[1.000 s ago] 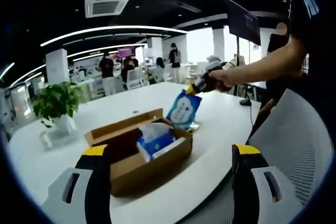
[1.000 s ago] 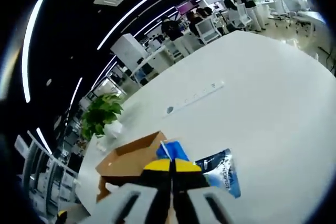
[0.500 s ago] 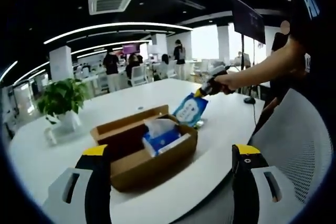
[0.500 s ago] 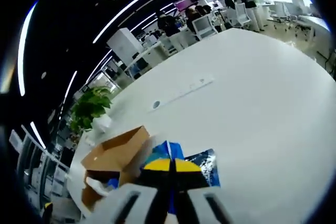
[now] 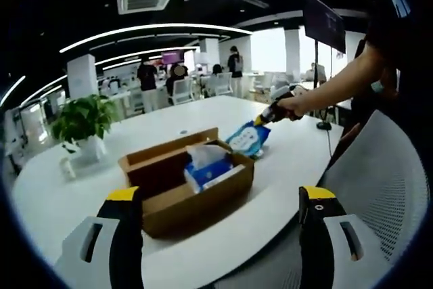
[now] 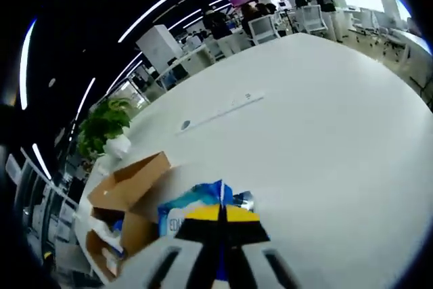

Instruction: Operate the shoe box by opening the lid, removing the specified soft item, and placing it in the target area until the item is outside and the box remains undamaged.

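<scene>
An open brown cardboard shoe box lies on the white table, its lid folded back. A blue and white tissue pack sticks up inside it. My left gripper is open, held back from the box near the table edge. In the left gripper view my right gripper holds a soft blue wipes pack low over the table, just right of the box. In the right gripper view the right gripper is shut on the wipes pack, with the box to its left.
A potted green plant stands at the table's far left. A person's arm reaches in from the right above a white mesh chair back. A power strip lies in the tabletop. People and desks fill the background.
The right gripper has carried the wipes pack down and away from the box, towards the tabletop. The left gripper stays open and in place.
</scene>
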Available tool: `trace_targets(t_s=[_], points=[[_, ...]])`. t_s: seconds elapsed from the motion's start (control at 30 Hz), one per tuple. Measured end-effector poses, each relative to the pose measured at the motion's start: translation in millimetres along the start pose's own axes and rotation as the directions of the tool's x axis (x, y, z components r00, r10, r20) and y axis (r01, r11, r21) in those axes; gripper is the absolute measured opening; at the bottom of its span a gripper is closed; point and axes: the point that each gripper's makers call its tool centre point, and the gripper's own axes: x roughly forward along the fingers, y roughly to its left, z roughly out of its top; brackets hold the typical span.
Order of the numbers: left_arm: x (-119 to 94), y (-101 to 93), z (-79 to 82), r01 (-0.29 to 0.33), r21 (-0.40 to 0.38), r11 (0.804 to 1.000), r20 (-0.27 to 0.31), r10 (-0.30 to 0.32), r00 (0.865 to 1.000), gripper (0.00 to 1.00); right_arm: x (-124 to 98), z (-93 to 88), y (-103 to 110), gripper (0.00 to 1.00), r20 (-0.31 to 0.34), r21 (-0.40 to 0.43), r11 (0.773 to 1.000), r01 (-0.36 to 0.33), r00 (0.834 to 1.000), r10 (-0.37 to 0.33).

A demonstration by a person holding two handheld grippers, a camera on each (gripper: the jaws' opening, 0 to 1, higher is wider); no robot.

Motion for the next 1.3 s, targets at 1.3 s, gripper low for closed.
trace_targets(t_s=[1.3], points=[[1,7.3,-1.2,-0.036,-0.005,0.999,-0.004,0.036,0.999,1.00,38,-4.5,-11,0.00,0.018,-0.081,0.993,-0.087,0.996,0.089]])
